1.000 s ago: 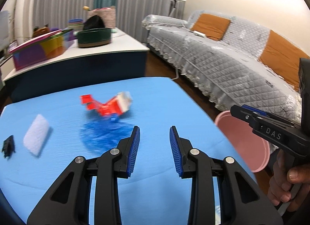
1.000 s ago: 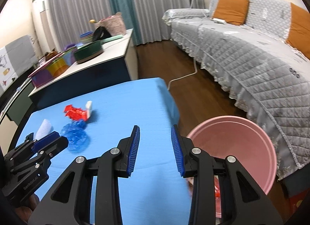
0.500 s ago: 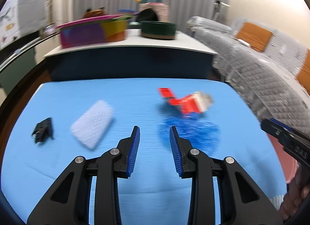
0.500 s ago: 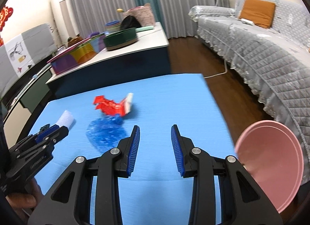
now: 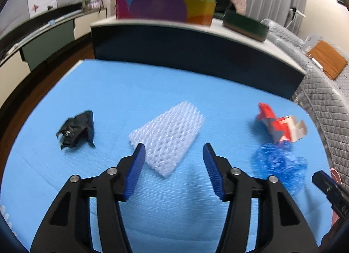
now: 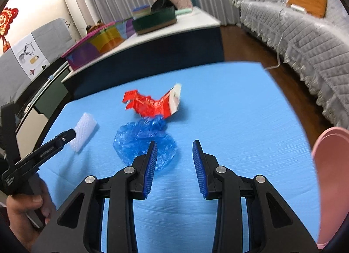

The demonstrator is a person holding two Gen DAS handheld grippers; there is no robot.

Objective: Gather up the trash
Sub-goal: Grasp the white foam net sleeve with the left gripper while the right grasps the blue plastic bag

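A white foam net sleeve [image 5: 168, 137] lies mid-table on the blue table cover [image 5: 130, 91]. My left gripper [image 5: 173, 152] hovers just short of its near corner, jaws opening, nothing between them. A crumpled black wrapper [image 5: 76, 129] lies to its left. On the right sit a torn red carton [image 5: 281, 123] and a crumpled blue plastic film [image 5: 281, 164]. In the right wrist view my right gripper [image 6: 174, 151] hangs open beside the blue plastic film [image 6: 144, 139], jaws opening slightly and empty. The red carton [image 6: 154, 104] lies beyond, the foam sleeve [image 6: 84, 133] to the left.
A pink bucket [image 6: 331, 176] stands on the floor off the table's right edge. Behind the table a white counter [image 6: 165, 33] holds a colourful box [image 5: 163, 6] and a dark green tray [image 5: 245, 26]. A grey-covered sofa [image 6: 301, 33] runs along the right.
Both grippers have swung left, away from the bucket and over the table. The left one now faces the foam sleeve with its jaws wider; the right one has neared the blue film.
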